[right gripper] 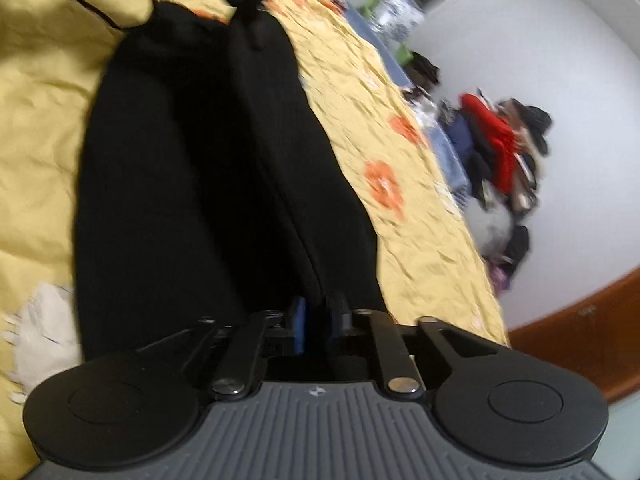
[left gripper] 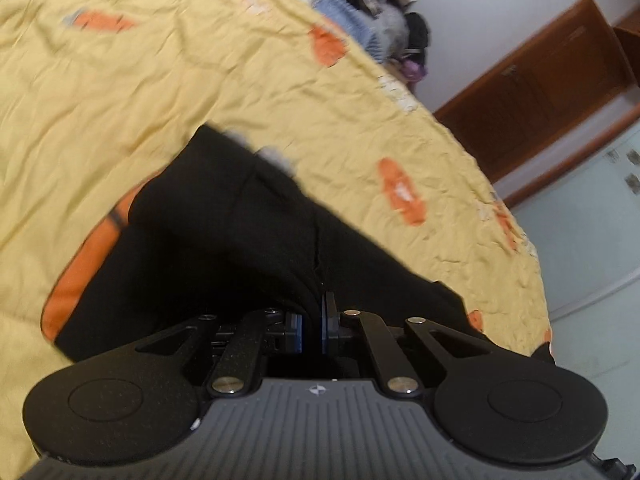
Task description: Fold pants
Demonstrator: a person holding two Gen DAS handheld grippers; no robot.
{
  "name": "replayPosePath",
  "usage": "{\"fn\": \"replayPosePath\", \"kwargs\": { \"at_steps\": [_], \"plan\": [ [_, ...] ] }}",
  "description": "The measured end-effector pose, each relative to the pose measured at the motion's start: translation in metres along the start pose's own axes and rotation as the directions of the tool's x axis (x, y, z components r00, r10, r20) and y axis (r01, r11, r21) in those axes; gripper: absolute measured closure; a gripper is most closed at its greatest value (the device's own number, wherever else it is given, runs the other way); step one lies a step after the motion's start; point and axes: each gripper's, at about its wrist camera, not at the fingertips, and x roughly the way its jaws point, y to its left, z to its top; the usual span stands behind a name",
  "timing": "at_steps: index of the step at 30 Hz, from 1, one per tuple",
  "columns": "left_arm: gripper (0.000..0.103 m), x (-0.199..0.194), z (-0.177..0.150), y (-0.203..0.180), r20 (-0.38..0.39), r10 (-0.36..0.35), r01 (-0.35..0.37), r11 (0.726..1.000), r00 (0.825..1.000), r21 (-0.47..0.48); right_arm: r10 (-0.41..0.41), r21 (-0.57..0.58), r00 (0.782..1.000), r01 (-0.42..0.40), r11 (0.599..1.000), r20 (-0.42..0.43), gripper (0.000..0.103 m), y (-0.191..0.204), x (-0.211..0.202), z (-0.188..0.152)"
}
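Fold under way: black pants (right gripper: 224,184) hang stretched over the yellow bed (left gripper: 168,80), pinched by left hand-held gripper (left gripper: 311,322) and right hand-held gripper (right gripper: 318,320) (laying flat remains).

One pair of black pants (left gripper: 224,240), one yellow bedspread (left gripper: 120,92), two tongs (left gripper: 311,324)

Matt black cloth pants (left gripper: 224,232) on crinkled yellow cotton-like bedsheet (left gripper: 160,80)
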Motion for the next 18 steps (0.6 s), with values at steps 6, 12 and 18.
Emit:
{"fn": "replayPosePath", "kwargs": {
  "at_steps": [6, 12, 18],
  "plan": [
    [0.095, -0.002, -0.005, -0.003, 0.029, 0.009, -0.010, 0.999, 1.000, 0.031, 0.000, -0.016, 1.000, 0.000, 1.000, 0.027, 0.034, 0.001, 0.005, 0.002],
    [0.096, -0.005, -0.010, -0.005, 0.047, 0.012, -0.013, 0.999, 0.999, 0.033, 0.056, -0.042, 0.998, -0.054, 0.998, 0.034, 0.037, 0.021, -0.005, -0.001],
    [0.096, -0.016, -0.019, -0.006, 0.090, 0.008, -0.011, 0.999, 0.996, 0.038, 0.102, -0.049, 0.995, -0.102, 0.994, 0.001, 0.097, 0.033, -0.007, 0.004]
  ]
}}
